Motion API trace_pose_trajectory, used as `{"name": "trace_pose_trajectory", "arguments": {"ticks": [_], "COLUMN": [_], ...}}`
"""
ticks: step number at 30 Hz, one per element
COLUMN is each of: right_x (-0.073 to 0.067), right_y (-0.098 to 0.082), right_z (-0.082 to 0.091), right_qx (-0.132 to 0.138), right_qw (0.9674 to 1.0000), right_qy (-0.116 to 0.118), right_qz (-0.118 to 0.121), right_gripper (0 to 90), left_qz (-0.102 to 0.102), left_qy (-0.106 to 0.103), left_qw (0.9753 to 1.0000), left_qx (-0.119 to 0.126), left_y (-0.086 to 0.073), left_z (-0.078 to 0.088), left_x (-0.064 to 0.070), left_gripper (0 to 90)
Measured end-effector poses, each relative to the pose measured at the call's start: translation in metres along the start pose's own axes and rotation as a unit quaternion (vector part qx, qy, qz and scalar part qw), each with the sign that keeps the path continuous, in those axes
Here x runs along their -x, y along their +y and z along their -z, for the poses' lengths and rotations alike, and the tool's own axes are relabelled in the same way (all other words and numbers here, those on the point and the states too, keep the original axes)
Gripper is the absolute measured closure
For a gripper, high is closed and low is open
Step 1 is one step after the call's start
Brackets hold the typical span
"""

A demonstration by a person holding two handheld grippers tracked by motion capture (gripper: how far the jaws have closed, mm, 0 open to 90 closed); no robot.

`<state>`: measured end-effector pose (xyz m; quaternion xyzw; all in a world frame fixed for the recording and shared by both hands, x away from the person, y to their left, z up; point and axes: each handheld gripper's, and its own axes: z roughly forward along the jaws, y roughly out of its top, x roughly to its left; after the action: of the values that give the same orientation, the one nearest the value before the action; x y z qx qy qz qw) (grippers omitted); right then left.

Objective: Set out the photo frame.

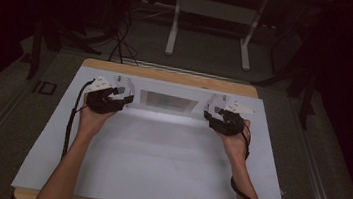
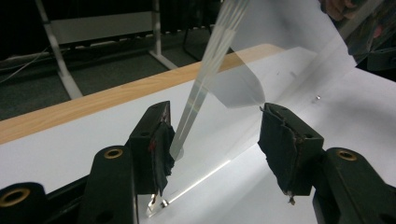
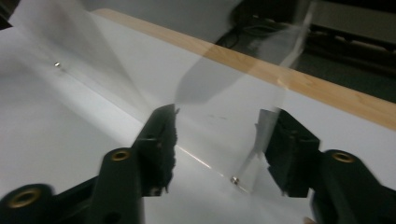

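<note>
A clear plastic stand (image 1: 169, 103), made of thin see-through panels, stands at the far middle of the white table top (image 1: 157, 163). My left gripper (image 1: 125, 99) is at the stand's left end and my right gripper (image 1: 209, 114) is at its right end. In the left gripper view the left gripper (image 2: 217, 135) is open, and an upright clear panel edge (image 2: 196, 98) rises between the jaws, close against the left pad. In the right gripper view the right gripper (image 3: 219, 140) is also open, with a clear panel edge (image 3: 261, 135) just inside the right pad. Neither is closed on the plastic.
The table's wooden far edge (image 1: 167, 76) lies just behind the stand. Small screws (image 2: 163, 203) (image 3: 235, 178) fix the panels at their base. Past the table, a white desk frame (image 1: 210, 28) stands on the dark floor. A black cable (image 1: 70, 122) trails from each gripper.
</note>
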<state>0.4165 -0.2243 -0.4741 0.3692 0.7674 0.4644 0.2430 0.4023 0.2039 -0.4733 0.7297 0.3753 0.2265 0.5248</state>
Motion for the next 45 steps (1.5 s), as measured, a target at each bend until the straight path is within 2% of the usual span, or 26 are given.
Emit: {"name": "trace_pose_trajectory", "arguments": {"ticks": [4, 8, 12, 15, 19, 21, 23, 28, 33, 34, 35, 37, 43, 45], "right_x": [-0.003, -0.003, -0.001, -0.002, -0.002, -0.003, -0.005, -0.007, -0.009, -0.009, -0.008, -0.006, 0.000, 0.002], "right_y": [0.002, 0.007, 0.011, 0.011, 0.007, 0.004, 0.000, -0.004, -0.006, -0.006, -0.006, -0.007, -0.014, -0.016], "right_z": [-0.004, -0.006, 0.001, 0.009, 0.019, 0.024, 0.029, 0.031, 0.031, 0.031, 0.031, 0.031, 0.033, 0.036], "right_qx": [0.005, -0.001, 0.002, -0.004, -0.013, -0.015, -0.016, -0.015, -0.011, -0.011, -0.011, -0.011, -0.009, -0.010], "right_qw": [0.9996, 0.9994, 0.9999, 0.9999, 0.9991, 0.9984, 0.9982, 0.9982, 0.9982, 0.9982, 0.9982, 0.9981, 0.9973, 0.9973], "right_qy": [-0.024, -0.032, -0.013, -0.003, 0.006, 0.013, 0.015, 0.018, 0.016, 0.017, 0.022, 0.019, 0.006, 0.010], "right_qz": [0.012, 0.013, -0.004, -0.016, -0.039, -0.052, -0.056, -0.056, -0.057, -0.057, -0.055, -0.058, -0.072, -0.072], "right_gripper": [46.5, 46.7, 46.8, 46.9, 46.9, 46.8, 46.7, 46.7, 45.6, 45.4, 42.6, 37.7, 29.0, 27.7], "left_qz": [-0.006, 0.001, 0.026, 0.048, 0.061, 0.060, 0.068, 0.062, 0.058, 0.061, 0.063, 0.071, 0.089, 0.093], "left_qy": [0.017, 0.023, 0.019, 0.007, 0.005, 0.006, 0.001, -0.010, -0.005, -0.001, 0.003, 0.003, 0.001, 0.004], "left_qw": [0.9998, 0.9997, 0.9994, 0.9984, 0.9971, 0.9969, 0.9961, 0.9968, 0.9972, 0.9971, 0.9970, 0.9968, 0.9958, 0.9956], "left_qx": [-0.001, -0.003, -0.014, -0.027, -0.045, -0.051, -0.056, -0.049, -0.047, -0.047, -0.045, -0.039, -0.020, -0.015], "left_y": [0.004, 0.008, 0.011, 0.013, 0.018, 0.019, 0.017, 0.011, 0.009, 0.008, 0.006, 0.004, -0.002, -0.003], "left_z": [-0.003, -0.003, 0.001, 0.004, 0.009, 0.012, 0.015, 0.017, 0.017, 0.016, 0.015, 0.016, 0.029, 0.035], "left_x": [0.001, 0.003, 0.005, 0.009, 0.017, 0.022, 0.025, 0.024, 0.026, 0.026, 0.026, 0.025, 0.020, 0.018], "left_gripper": [45.6, 46.4, 47.4, 48.0, 48.8, 49.1, 49.4, 49.3, 47.0, 47.0, 39.8, 36.7, 33.9, 33.9]}}
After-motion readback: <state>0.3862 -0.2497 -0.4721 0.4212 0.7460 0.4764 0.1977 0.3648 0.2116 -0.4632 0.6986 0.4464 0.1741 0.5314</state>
